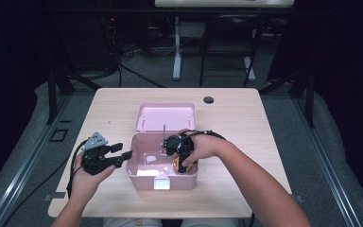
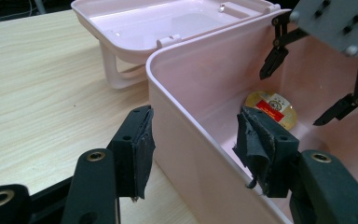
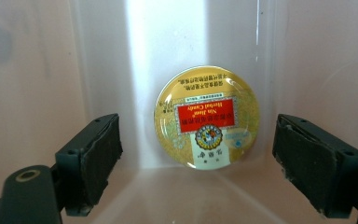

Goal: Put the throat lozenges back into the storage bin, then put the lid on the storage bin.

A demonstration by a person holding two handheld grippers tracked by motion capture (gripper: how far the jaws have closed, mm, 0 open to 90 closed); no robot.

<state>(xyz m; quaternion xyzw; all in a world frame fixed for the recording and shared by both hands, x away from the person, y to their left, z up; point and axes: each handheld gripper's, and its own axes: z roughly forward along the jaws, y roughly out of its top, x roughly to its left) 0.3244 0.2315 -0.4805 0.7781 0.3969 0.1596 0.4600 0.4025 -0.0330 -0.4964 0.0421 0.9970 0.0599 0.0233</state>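
Observation:
A pink box (image 1: 144, 180) stands open on the wooden table, its lid (image 1: 165, 116) laid back behind it. On the box floor lies a round gold tin (image 3: 206, 116) with a red label, also seen from the side in the left gripper view (image 2: 270, 108). My right gripper (image 3: 199, 149) reaches down into the box (image 1: 182, 161) and is open, one pad on each side of the tin and apart from it. My left gripper (image 2: 196, 144) is at the box's left side (image 1: 122, 153), open, with the wall (image 2: 191, 102) running between its jaws.
A dark cable hole (image 1: 209, 100) sits near the table's far edge. Bare tabletop (image 1: 246, 127) lies to the right of the box and to the left (image 2: 42, 93). Beyond the table are desk legs and cables on the floor.

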